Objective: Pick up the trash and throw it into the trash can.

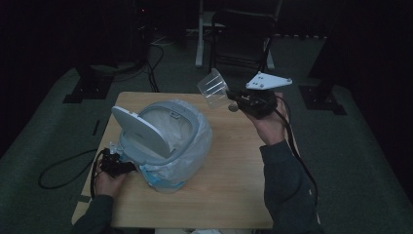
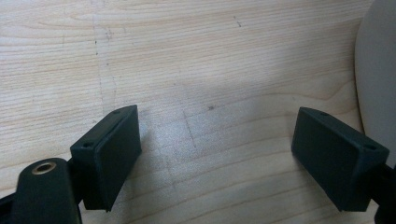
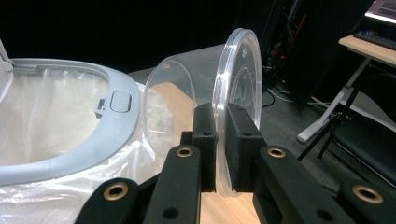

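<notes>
Pale wood grain covers the rectangular table, which carries a grey, rounded plastic waste bin lined with a thin translucent white bag. The bin sits toward the table's left half, and its oval grey lid stands tilted up on the side nearer the left edge, leaving the lined opening exposed.

The right gripper is raised over the table's far edge, to the right of the bin, held in the person's right hand with its grey three-cornered plate on top. Its two black jaws are closed narrowly on the rim of a clear, round plastic cup, which is tipped on its side with its mouth toward the gripper; in the right gripper view the cup hangs clear of the bin's rim, just beyond it.

The left gripper lies low near the table's left edge, just beside the base of the bagged bin, held in the left hand. In the left gripper view its jaws stand wide apart over bare wood, holding nothing, with a pale curved surface at the right edge.
</notes>
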Demonstrator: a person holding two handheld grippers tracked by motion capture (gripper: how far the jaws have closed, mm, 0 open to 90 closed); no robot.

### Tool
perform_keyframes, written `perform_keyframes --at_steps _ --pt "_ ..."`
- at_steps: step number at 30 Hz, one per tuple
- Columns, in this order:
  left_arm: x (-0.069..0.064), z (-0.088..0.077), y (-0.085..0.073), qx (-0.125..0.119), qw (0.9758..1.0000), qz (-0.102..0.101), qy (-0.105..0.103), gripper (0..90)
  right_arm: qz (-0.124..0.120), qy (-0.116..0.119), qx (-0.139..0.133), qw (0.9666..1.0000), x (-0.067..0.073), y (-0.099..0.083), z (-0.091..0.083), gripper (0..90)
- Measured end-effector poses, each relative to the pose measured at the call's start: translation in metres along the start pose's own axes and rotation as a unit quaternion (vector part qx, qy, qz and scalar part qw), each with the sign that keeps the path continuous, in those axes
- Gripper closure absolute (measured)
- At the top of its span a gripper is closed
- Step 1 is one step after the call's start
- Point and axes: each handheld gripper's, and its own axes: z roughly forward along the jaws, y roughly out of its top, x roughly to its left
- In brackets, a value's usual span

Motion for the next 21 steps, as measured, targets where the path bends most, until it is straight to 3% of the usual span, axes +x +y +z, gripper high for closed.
perform_keyframes --at_steps 21 --pt "0.0 0.0 0.0 0.0 1.0 0.0 0.0 16.7 -0.018 0.011 -0.011 0.9997 0.011 0.022 0.004 83.3"
